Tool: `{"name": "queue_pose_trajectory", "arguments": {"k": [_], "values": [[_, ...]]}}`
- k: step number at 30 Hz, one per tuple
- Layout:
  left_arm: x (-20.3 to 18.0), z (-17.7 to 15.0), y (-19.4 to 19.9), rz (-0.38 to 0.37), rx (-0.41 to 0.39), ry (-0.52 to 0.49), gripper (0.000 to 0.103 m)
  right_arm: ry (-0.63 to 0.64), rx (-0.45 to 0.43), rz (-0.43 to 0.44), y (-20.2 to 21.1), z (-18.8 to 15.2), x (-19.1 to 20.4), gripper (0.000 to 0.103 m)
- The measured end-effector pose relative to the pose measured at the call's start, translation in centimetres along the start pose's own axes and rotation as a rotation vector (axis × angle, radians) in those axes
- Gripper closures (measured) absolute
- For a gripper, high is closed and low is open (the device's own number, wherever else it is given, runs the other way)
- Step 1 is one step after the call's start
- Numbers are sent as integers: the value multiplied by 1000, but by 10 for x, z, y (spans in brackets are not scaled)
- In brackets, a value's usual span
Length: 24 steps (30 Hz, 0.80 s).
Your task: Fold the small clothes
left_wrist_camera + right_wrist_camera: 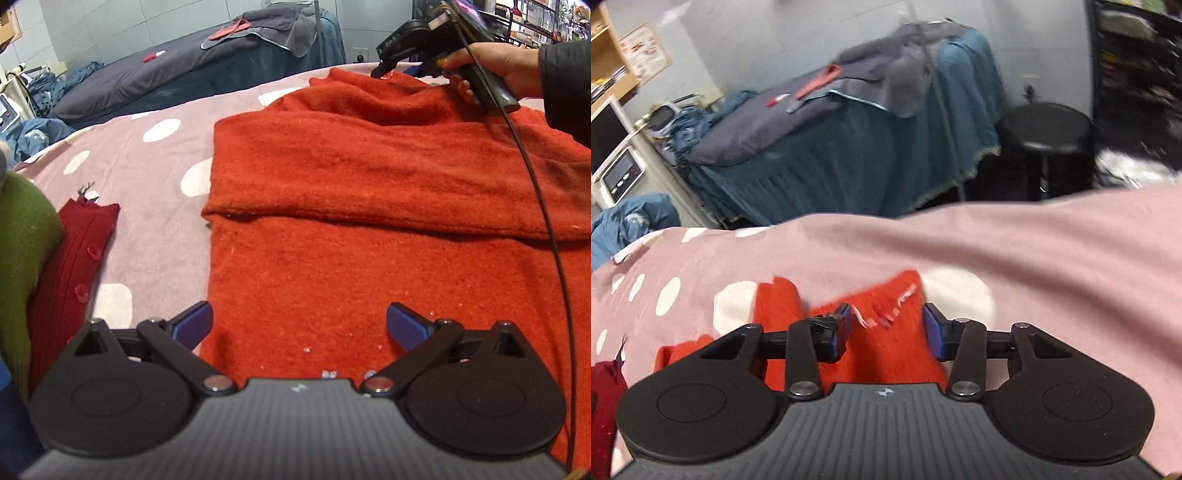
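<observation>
An orange-red knitted sweater (pixel 369 166) lies spread on the pink dotted bed cover (pixel 147 177), with its far part folded toward me across the middle. My left gripper (pixel 300 312) hovers open over the sweater's near left part, nothing between its fingers. At the sweater's far edge a hand holds my right gripper (pixel 380 70). In the right wrist view that gripper (pixel 886 314) stands partly open, with the sweater's edge (pixel 897 295) and its small label lying between the fingers. The picture is blurred there.
A dark red buttoned garment (pixel 77 266) and a green knit (pixel 22 251) lie at the left of the cover. A black cable (pixel 546 206) hangs across the right side. Beyond the bed are a second bed with a grey cover (pixel 812 122) and a black stool (pixel 1047 129).
</observation>
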<state>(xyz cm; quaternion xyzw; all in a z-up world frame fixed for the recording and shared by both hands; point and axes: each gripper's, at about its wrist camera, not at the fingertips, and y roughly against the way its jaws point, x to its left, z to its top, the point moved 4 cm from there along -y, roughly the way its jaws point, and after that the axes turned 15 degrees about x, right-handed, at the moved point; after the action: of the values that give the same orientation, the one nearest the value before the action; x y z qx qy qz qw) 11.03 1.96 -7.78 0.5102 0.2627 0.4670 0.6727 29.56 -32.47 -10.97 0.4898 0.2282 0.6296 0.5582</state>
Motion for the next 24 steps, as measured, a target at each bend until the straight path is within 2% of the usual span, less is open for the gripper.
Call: {"name": "queue_pose_trajectory", "arguments": {"k": [1,2,4,7,10,14,17,19,21,22,23,24], "values": [[0,1,-3,-4,6,2,1,9,8,-17,-3,1,0,79],[0,3,-4,-6,11,2,1,13,7,-23,-1,1,1,89],[0,6,-5,-5,4,5,1,20,-44,8,12,1,1,90],[-3,9,-2,-9,-11,3,1,28,-163,55,53,-6,5,91],[-6,10,3,2,-18,-4,1,171,-255,107,105,-23,26,91],[-7,8,14,9,-32,0,1,369,-299,210,165,-70,59,91],[-5,6,17,-6,-25,16,1,456,-207,271,175,-121,69,91],[-4,5,18,-9,-15,23,1,509,-109,286,165,-158,75,91],[-3,4,20,-11,-18,26,1,501,-24,311,150,-191,72,90],[-3,4,22,-12,-17,25,1,491,32,313,142,-204,69,87],[-4,3,23,-11,-19,25,1,484,73,305,136,-214,66,79],[-4,2,25,-8,-24,23,1,456,83,305,134,-220,62,76]]}}
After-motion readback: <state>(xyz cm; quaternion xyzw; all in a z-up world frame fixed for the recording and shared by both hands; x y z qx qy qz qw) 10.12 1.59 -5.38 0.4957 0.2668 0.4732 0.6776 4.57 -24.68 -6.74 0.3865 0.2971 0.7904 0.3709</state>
